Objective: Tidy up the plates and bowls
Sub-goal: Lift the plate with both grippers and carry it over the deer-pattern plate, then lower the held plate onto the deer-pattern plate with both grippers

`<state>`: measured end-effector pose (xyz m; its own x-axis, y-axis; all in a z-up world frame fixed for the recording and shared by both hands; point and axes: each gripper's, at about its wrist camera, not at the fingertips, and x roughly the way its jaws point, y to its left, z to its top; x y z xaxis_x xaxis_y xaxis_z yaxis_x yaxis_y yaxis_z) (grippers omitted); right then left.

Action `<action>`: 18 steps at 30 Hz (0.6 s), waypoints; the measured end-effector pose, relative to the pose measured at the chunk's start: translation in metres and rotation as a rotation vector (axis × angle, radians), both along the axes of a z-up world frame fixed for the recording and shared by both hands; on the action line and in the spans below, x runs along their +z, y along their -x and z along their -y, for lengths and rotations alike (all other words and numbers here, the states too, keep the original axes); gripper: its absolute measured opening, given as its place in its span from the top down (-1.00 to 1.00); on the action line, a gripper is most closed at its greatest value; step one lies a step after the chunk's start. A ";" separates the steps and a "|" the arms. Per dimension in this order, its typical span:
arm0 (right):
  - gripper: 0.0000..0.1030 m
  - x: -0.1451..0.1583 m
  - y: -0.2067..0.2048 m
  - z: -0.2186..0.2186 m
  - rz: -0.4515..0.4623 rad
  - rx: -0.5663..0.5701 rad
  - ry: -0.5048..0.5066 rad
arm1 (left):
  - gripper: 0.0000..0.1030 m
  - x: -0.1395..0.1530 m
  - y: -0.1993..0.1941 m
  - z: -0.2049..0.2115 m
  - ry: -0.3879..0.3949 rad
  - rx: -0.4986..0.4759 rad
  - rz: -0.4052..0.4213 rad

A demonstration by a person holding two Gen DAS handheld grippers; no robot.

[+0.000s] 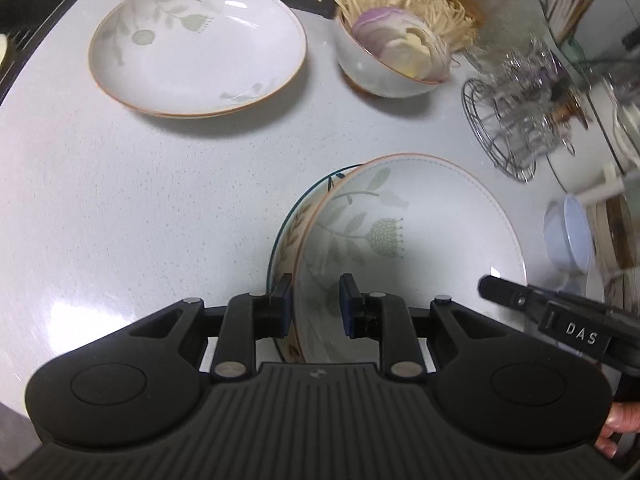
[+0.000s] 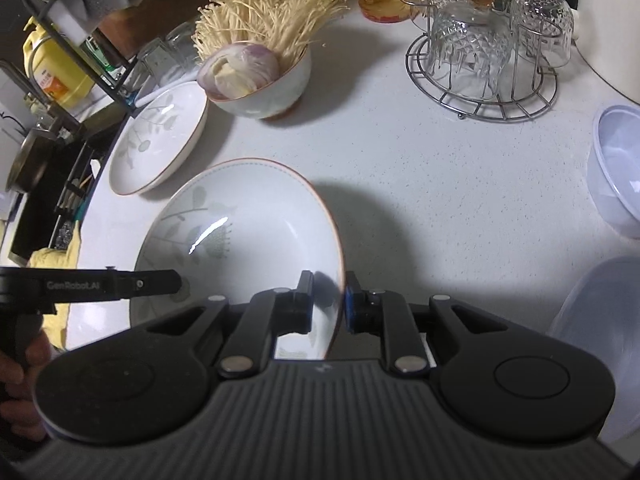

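Both claws gripped one leaf-patterned plate [image 1: 416, 220] just above the bench [image 1: 120, 200]: my left claw [image 1: 316, 306] clamped its left rim, my right claw [image 2: 329, 304] its right rim. I read "DAS" on the right claw, "GenRobot.AI" on the left. Another leaf-patterned plate [image 1: 196, 48] lay farther back.
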<state>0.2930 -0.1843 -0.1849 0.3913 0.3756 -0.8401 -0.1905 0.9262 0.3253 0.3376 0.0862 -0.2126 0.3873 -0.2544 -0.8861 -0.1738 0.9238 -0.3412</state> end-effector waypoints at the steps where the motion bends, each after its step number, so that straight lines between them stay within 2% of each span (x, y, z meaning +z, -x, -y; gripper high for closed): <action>1: 0.64 -0.002 -0.002 0.002 -0.010 0.005 -0.008 | 0.50 -0.001 0.001 0.002 -0.009 0.008 0.001; 6: 0.62 -0.008 -0.004 0.004 -0.019 0.018 -0.001 | 0.49 -0.003 0.005 0.009 -0.026 0.026 0.004; 12: 0.61 -0.009 -0.006 0.003 -0.023 0.008 -0.009 | 0.49 -0.003 0.011 0.005 0.001 0.063 0.003; 14: 0.62 -0.010 -0.006 0.002 -0.028 0.011 -0.008 | 0.48 -0.002 0.013 0.001 0.027 0.083 -0.011; 18: 0.63 -0.005 -0.007 0.000 -0.008 0.025 0.006 | 0.34 0.002 0.018 -0.008 0.079 0.117 -0.014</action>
